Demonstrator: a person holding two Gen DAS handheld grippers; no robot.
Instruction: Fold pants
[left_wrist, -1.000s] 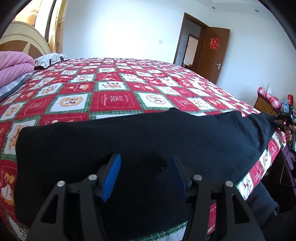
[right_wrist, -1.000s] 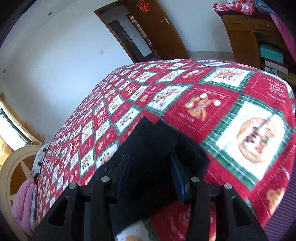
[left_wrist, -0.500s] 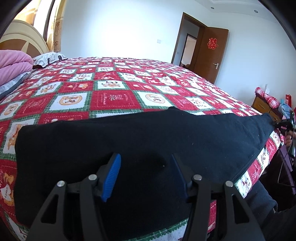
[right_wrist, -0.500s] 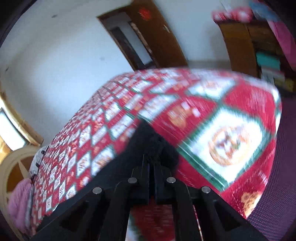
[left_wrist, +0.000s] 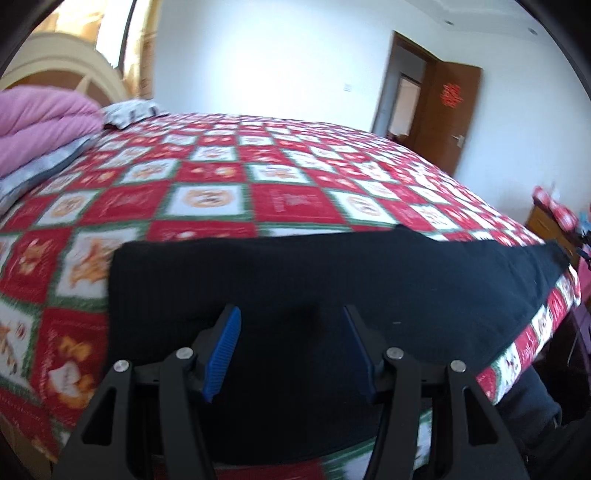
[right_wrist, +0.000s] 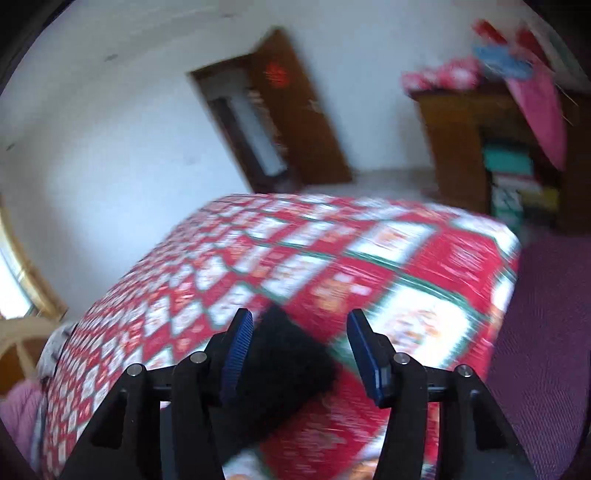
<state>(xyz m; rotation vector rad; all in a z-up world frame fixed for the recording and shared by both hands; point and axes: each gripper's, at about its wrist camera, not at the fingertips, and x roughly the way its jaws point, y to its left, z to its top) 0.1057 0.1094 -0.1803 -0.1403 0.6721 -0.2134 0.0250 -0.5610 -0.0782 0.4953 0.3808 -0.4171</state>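
Black pants (left_wrist: 332, 288) lie flat along the near edge of a bed with a red, white and green patterned quilt (left_wrist: 280, 199). My left gripper (left_wrist: 291, 350) is open and hovers just above the waist end of the pants, holding nothing. In the right wrist view the leg end of the pants (right_wrist: 280, 362) lies on the quilt (right_wrist: 406, 280) near the bed's corner. My right gripper (right_wrist: 301, 350) is open above that end and holds nothing. This view is blurred.
A folded pink blanket (left_wrist: 40, 125) and a pillow (left_wrist: 129, 112) lie at the head of the bed. A wooden cabinet (right_wrist: 480, 147) with clutter stands past the bed's foot. A brown door (left_wrist: 454, 110) stands open in the far wall.
My right gripper, shut on the leg end half a second ago, has opened and pulled back. My left gripper has shifted right over the pants, staying open.
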